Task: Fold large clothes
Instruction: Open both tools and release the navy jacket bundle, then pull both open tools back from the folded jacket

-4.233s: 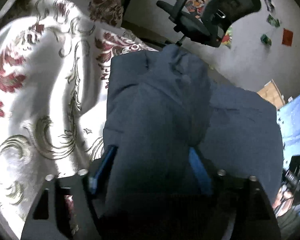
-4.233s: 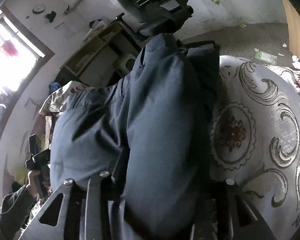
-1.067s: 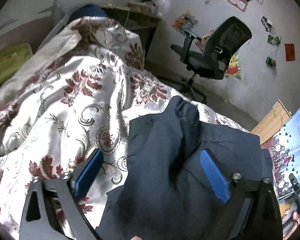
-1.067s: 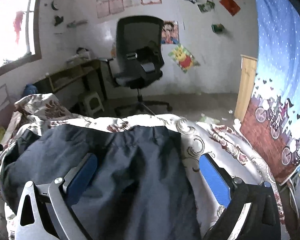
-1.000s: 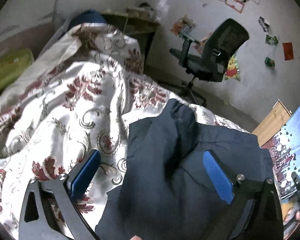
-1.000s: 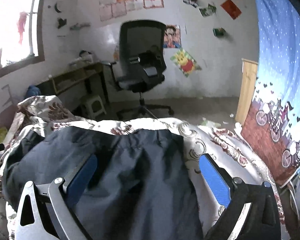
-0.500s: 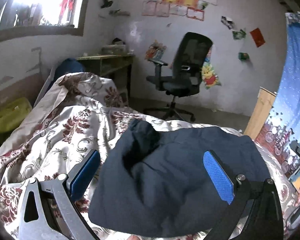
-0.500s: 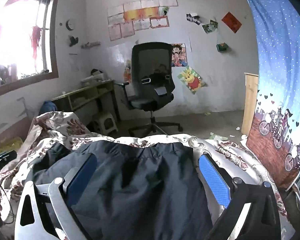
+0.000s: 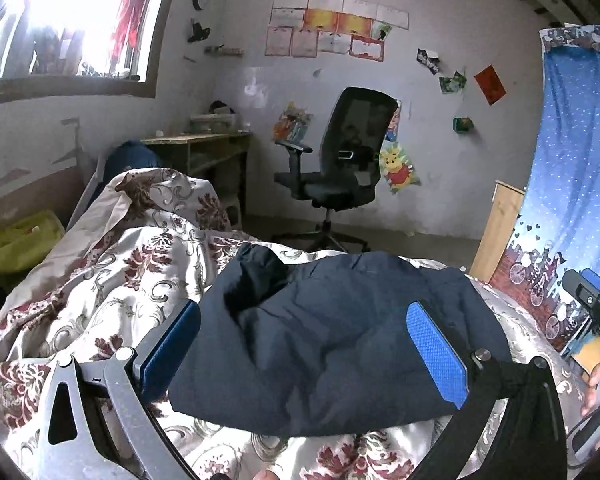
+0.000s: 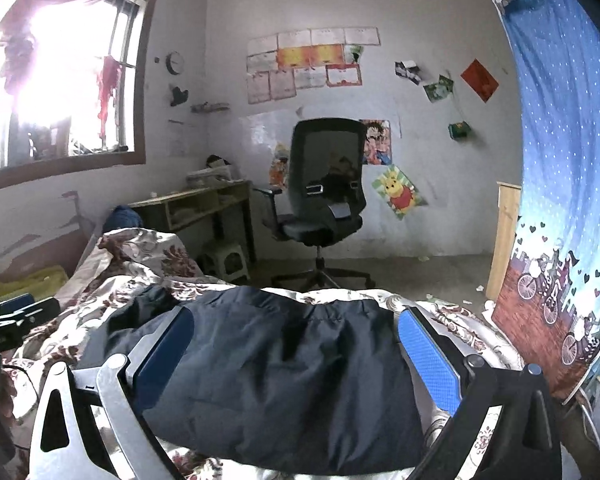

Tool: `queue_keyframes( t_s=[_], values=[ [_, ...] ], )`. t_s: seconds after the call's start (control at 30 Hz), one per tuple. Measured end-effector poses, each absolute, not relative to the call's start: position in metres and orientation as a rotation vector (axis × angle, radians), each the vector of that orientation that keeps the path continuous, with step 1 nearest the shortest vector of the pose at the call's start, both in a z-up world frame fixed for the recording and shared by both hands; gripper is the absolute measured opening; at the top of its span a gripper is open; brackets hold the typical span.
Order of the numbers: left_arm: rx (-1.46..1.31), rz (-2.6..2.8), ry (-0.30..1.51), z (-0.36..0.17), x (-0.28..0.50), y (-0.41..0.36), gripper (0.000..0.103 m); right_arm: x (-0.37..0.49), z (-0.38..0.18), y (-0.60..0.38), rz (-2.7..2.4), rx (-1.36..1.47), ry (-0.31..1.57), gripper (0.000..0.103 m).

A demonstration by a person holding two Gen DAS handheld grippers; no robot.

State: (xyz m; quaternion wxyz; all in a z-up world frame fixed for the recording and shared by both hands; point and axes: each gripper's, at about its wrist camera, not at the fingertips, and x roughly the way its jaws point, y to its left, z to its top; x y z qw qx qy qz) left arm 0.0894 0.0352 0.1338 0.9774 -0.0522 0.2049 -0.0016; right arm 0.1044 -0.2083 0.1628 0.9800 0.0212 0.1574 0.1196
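Navy garment (image 9: 332,344), released a moment ago, is now left folded on the floral bedspread (image 9: 112,264) at six o'clock; left gripper (image 9: 304,356) and right gripper (image 10: 296,360) have been lifted back, jaws apart and empty; this fold is judged finished.

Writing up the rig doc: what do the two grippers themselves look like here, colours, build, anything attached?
Both match. The left gripper and right gripper each have two flat fingers faced with textured blue pads, carried on grey metal linkage plates with triangular cutouts on one side and black ones opposite, joined by round silver pivots. No cables, labels or sleeves visible.
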Motion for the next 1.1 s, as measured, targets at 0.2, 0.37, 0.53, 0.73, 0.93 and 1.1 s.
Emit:
queue_keyframes(
  t_s=[0.2,0.37,0.53,0.73,0.93,1.1],
  values=[
    [-0.078,-0.006,0.411,0.133,0.069,0.03,0.101,0.079,0.161,-0.203,0.259,0.055,0.305,0.103],
    [-0.073,-0.007,0.394,0.13,0.049,0.025,0.101,0.064,0.155,-0.198,0.254,0.03,0.298,0.103],
    [-0.068,-0.01,0.392,0.125,0.038,0.021,0.101,0.052,0.149,-0.197,0.246,0.033,0.298,0.103],
    [-0.052,-0.016,0.395,0.114,0.028,0.019,0.101,0.04,0.143,-0.2,0.232,0.053,0.297,0.103],
    [-0.026,-0.034,0.425,0.093,0.019,0.015,0.101,0.03,0.131,-0.197,0.226,0.063,0.312,0.103],
    [-0.014,-0.029,0.441,0.074,0.016,0.014,0.101,0.024,0.114,-0.19,0.234,0.052,0.34,0.103]
  ],
)
